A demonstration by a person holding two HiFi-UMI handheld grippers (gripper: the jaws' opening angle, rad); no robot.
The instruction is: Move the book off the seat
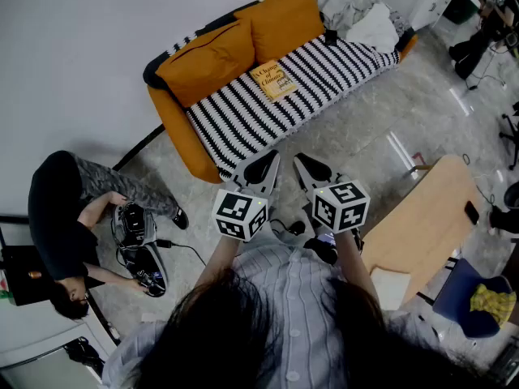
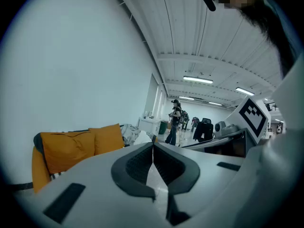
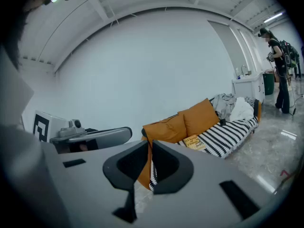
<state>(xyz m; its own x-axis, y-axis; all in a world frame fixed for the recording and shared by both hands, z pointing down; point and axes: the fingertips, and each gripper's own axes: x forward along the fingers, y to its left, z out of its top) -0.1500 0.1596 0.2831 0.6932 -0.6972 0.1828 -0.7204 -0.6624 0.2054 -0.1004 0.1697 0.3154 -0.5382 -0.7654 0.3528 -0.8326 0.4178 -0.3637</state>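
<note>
A yellow book (image 1: 276, 80) lies flat on the black-and-white striped seat of the sofa (image 1: 340, 67), just in front of two orange cushions (image 1: 243, 43). Both grippers hover over the floor, well short of the sofa's front edge. My left gripper (image 1: 261, 168) is shut with nothing in it, and so is my right gripper (image 1: 311, 169) beside it. In the right gripper view the book (image 3: 195, 142) shows beyond the shut jaws of the right gripper (image 3: 150, 151). The left gripper view shows the shut left gripper (image 2: 153, 151) and the orange cushions (image 2: 78, 146), but no book.
A heap of clothes (image 1: 357, 10) fills the sofa's right end. A person (image 1: 65, 225) crouches on the floor at the left beside some equipment (image 1: 138, 245). A wooden table (image 1: 426, 217) and a blue chair (image 1: 466, 298) stand at the right. Another person (image 3: 280, 75) stands far off.
</note>
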